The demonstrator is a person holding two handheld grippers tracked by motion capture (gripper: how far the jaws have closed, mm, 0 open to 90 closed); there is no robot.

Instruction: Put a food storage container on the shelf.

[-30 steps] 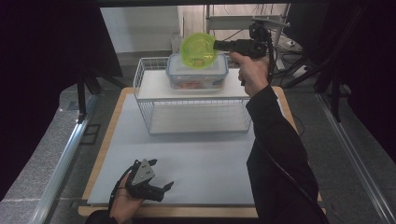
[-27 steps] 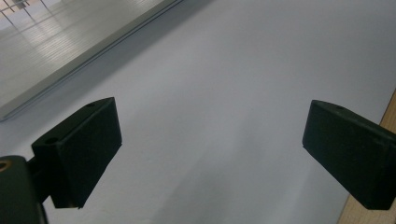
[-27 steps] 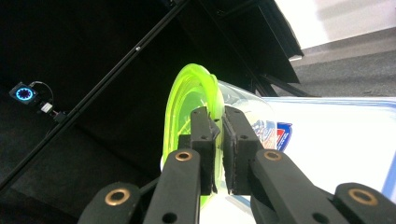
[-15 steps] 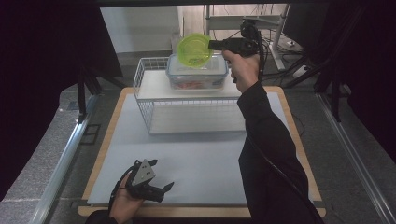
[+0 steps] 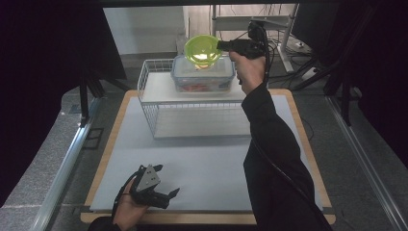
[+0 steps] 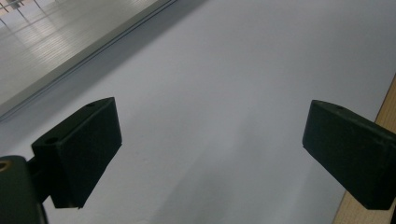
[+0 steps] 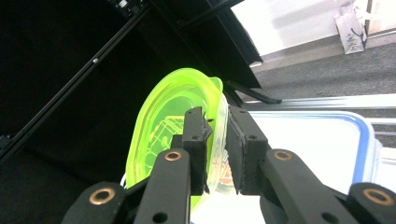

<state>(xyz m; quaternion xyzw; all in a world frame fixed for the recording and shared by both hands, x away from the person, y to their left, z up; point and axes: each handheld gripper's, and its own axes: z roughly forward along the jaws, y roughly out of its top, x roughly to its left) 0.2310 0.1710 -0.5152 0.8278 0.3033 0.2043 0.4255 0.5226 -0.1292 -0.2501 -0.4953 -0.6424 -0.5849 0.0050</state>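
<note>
My right gripper holds a translucent lime-green plastic bowl by its rim, at the bowl's three o'clock in the high view. The bowl hangs tilted just above the clear lidded storage box, which sits on the top shelf of the white wire rack at twelve o'clock on the table.

I judge the bowl light, thin-walled and fairly stiff, with a smooth wall that may slip. The rim is the proper hold, one pad inside and one outside.

In the right gripper view, the jaws stand narrow astride the rim; they have just been opening, and the grip looks slack.

My left gripper rests at seven o'clock, jaws wide, holding nothing.
</note>
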